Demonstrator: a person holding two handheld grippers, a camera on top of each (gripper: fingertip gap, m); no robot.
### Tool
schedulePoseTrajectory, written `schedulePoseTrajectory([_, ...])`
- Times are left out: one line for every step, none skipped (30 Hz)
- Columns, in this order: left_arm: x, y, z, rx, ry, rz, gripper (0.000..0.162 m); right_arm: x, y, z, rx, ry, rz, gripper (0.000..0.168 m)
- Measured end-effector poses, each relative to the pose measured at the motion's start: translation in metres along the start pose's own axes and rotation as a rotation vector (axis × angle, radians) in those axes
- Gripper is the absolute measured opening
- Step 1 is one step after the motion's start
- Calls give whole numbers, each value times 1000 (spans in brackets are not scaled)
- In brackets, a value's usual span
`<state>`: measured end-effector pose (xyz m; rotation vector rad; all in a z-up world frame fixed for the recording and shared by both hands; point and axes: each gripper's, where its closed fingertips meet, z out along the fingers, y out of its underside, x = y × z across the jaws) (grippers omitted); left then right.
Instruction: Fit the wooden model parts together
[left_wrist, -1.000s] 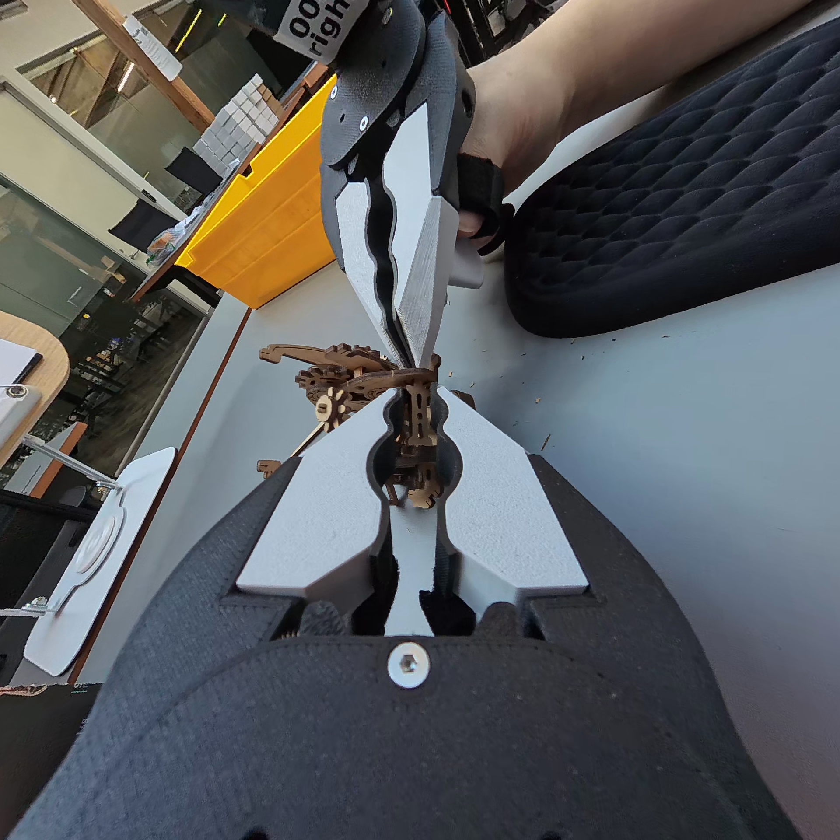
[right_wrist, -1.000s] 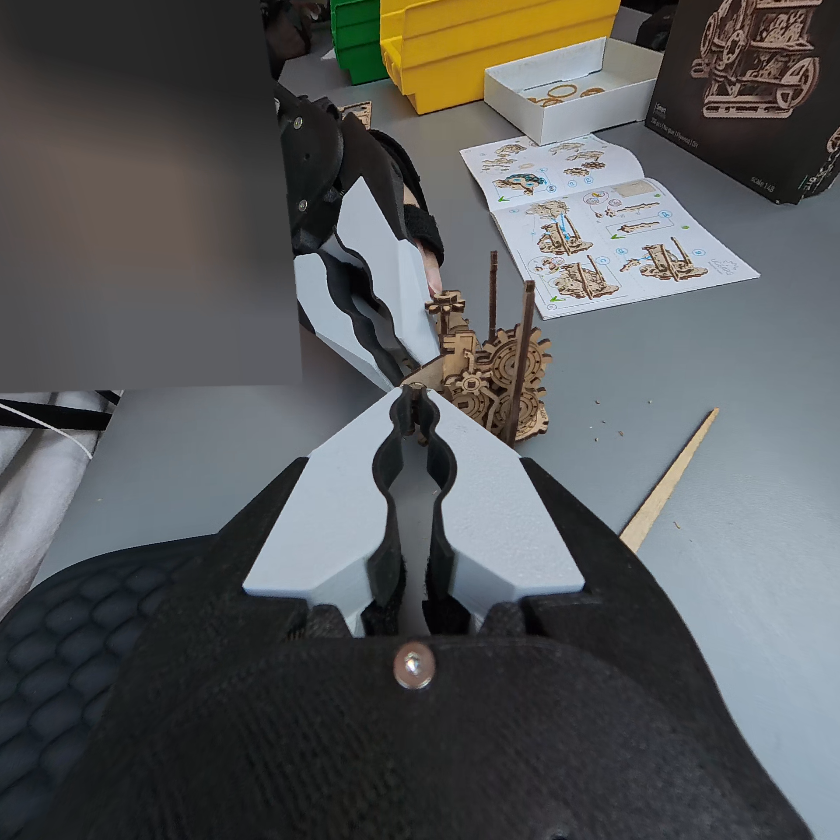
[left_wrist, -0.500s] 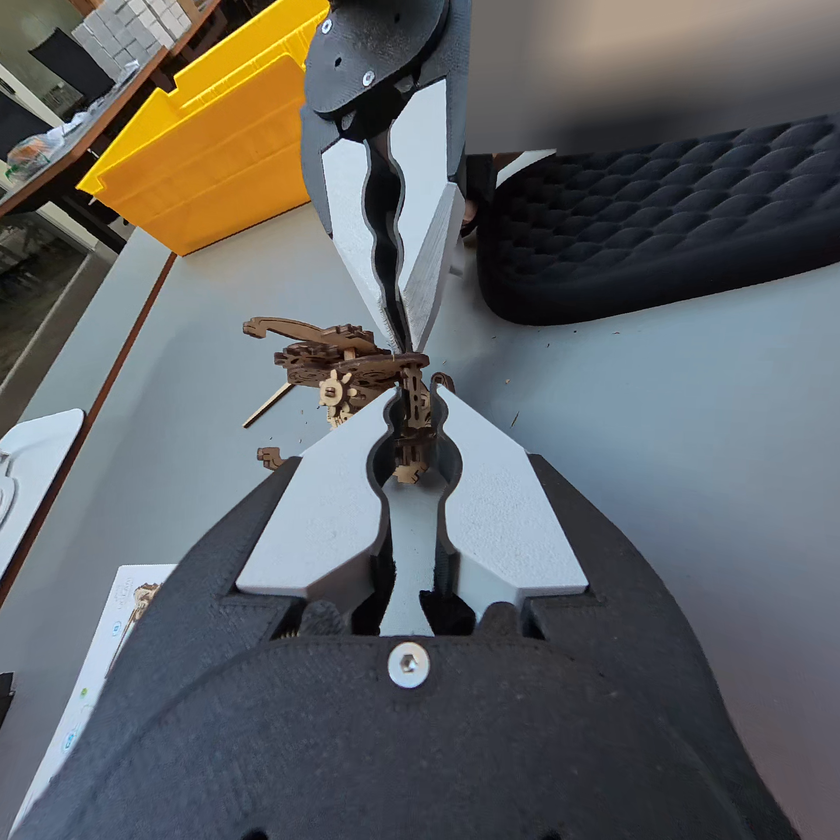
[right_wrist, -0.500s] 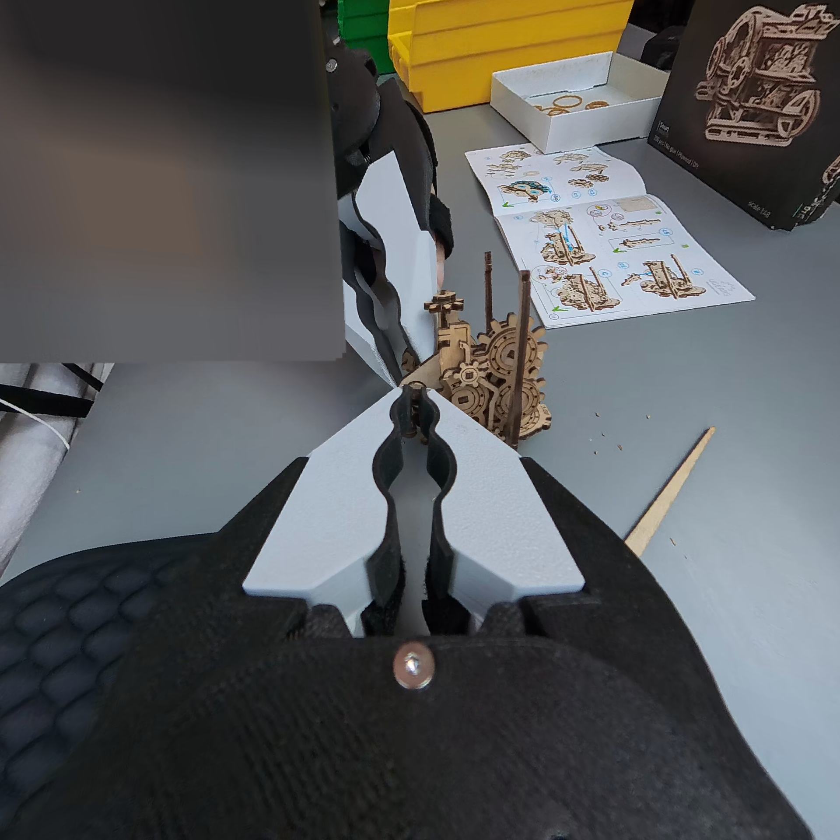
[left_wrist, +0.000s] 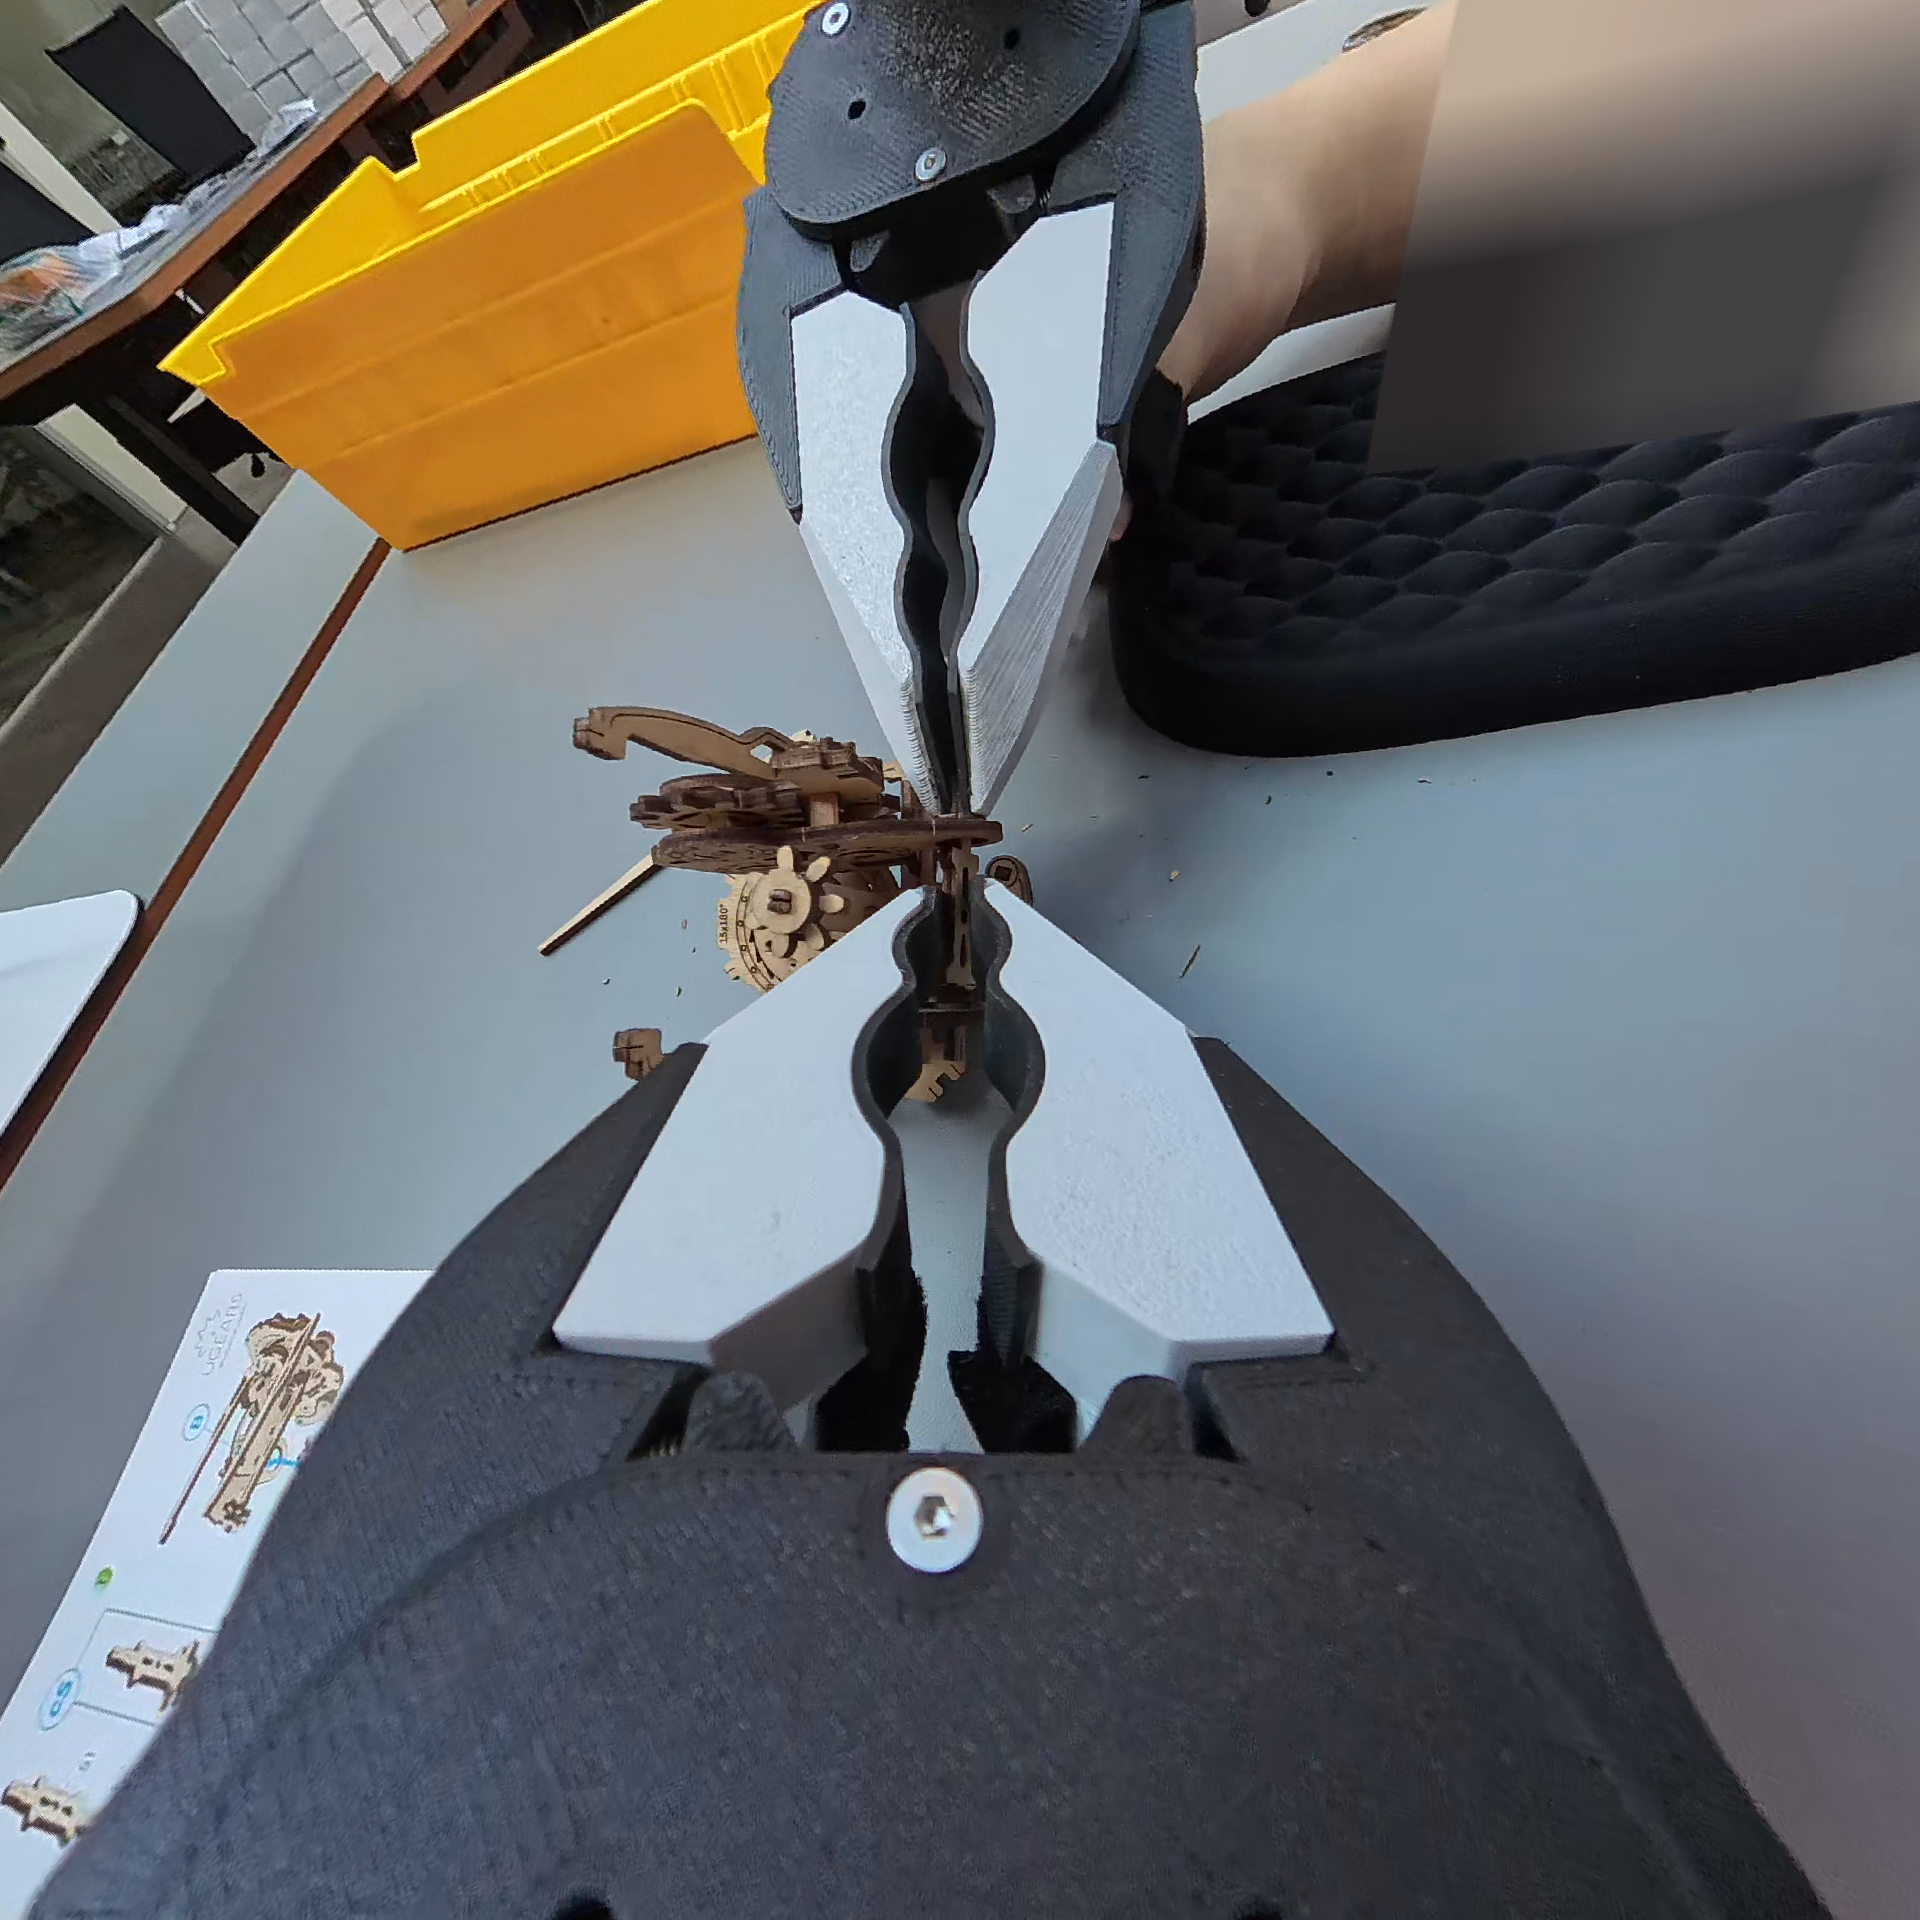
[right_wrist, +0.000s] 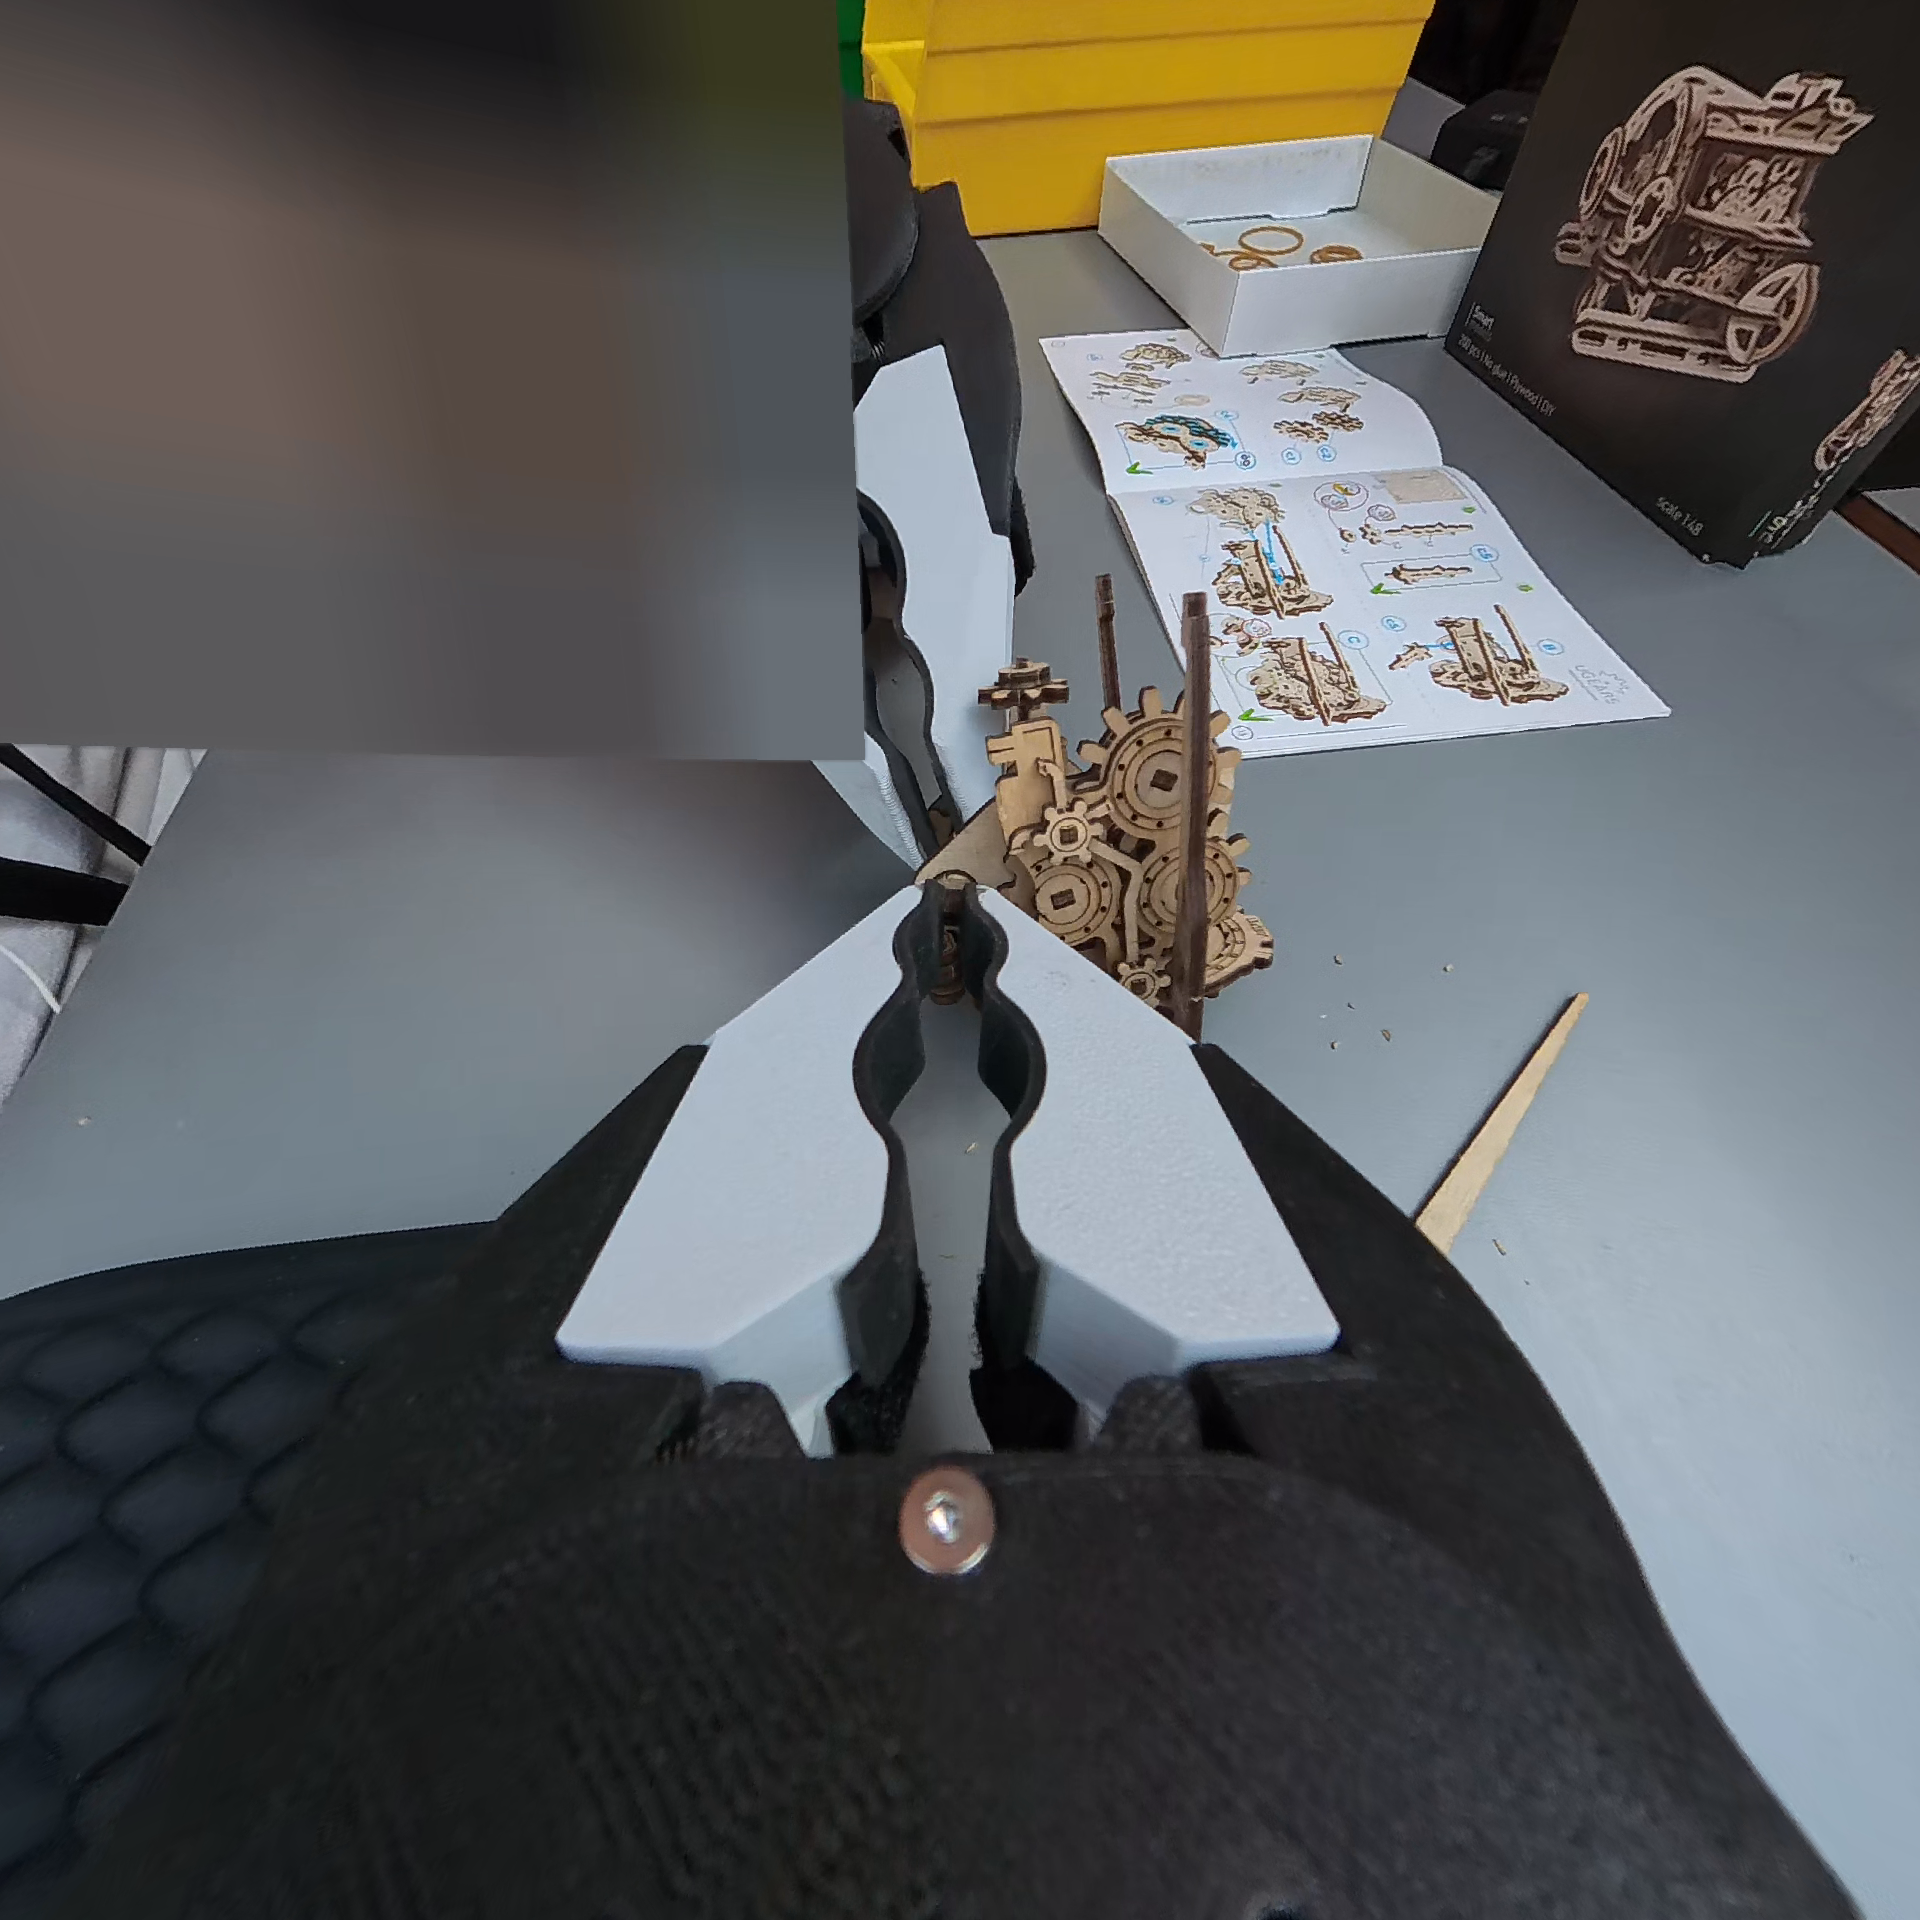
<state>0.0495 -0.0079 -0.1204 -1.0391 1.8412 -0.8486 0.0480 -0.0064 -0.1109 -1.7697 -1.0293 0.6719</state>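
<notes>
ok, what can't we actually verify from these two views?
- Left wrist view: the joint where the small wooden part meets the wooden model is hidden by both grippers' jaws.
- Right wrist view: most of the left gripper sits behind the mosaic patch.
- Right wrist view: the white box holds pieces too small to identify.

An office-like workshop or lab. A grey tabletop (right_wrist: 1558, 1455) carries yellow bins (left_wrist: 499, 343), a white box (right_wrist: 1288, 301) of wooden rings, an open instruction booklet (right_wrist: 1382, 582) and a black kit box (right_wrist: 1704, 260). Wood crumbs dot the surface. Beyond stand glass partitions (left_wrist: 62, 499) and another desk (left_wrist: 156, 270).
</notes>
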Motion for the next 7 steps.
schedulePoseTrajectory([-1,0,0,6,-9,-6,1,1,0,0,-1,8,-4,1])
schedulePoseTrajectory([-1,0,1,11,-16,-12,1,1,0,0,-6,11,-8,1])
schedulePoseTrajectory([-1,0,0,14,-21,-14,1,1,0,1,-8,11,-9,1])
schedulePoseTrajectory([-1,0,0,14,-27,-15,1,0,0,1,-13,12,-9,1])
schedulePoseTrajectory([-1,0,1,14,-35,-13,1,0,1,1,-17,13,-12,1])
schedulePoseTrajectory([-1,0,1,12,-43,-7,1,0,1,1,-21,16,-15,1])
schedulePoseTrajectory([-1,0,1,9,-51,-5,1,1,2,1,-25,20,-17,1])
